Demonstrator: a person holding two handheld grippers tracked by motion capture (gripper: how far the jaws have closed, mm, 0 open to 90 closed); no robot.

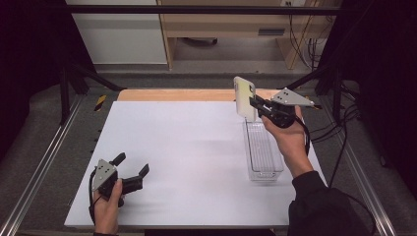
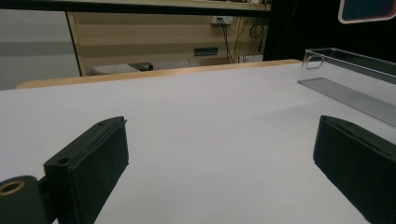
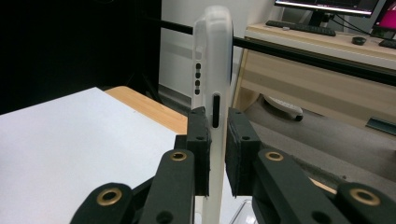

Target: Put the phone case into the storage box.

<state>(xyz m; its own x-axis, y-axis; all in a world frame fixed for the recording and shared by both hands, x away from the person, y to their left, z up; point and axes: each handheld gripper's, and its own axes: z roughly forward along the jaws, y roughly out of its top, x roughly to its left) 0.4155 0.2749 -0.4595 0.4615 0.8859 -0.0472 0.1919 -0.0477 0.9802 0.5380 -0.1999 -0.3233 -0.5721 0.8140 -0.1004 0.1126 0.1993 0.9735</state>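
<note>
A pale cream smartphone (image 1: 244, 97) in a translucent case stands upright in the air above the far end of a clear plastic tray (image 1: 263, 150). My right gripper (image 1: 256, 105) is shut on it; in the right gripper view the phone (image 3: 214, 84) shows edge-on between the two black pads (image 3: 198, 140). My left gripper (image 1: 132, 167) rests low at the near left of the white table sheet (image 1: 187, 157), open, with nothing between its pads (image 2: 93, 163). In the left gripper view the tray (image 2: 350, 74) lies at the far right.
The tray is long and narrow, lying along the right side of the sheet. A wooden table edge (image 1: 172, 94) runs behind the sheet. Metal rails (image 1: 39, 167) flank the table, and cables (image 1: 344, 132) hang at the right. Desks and shelving stand beyond.
</note>
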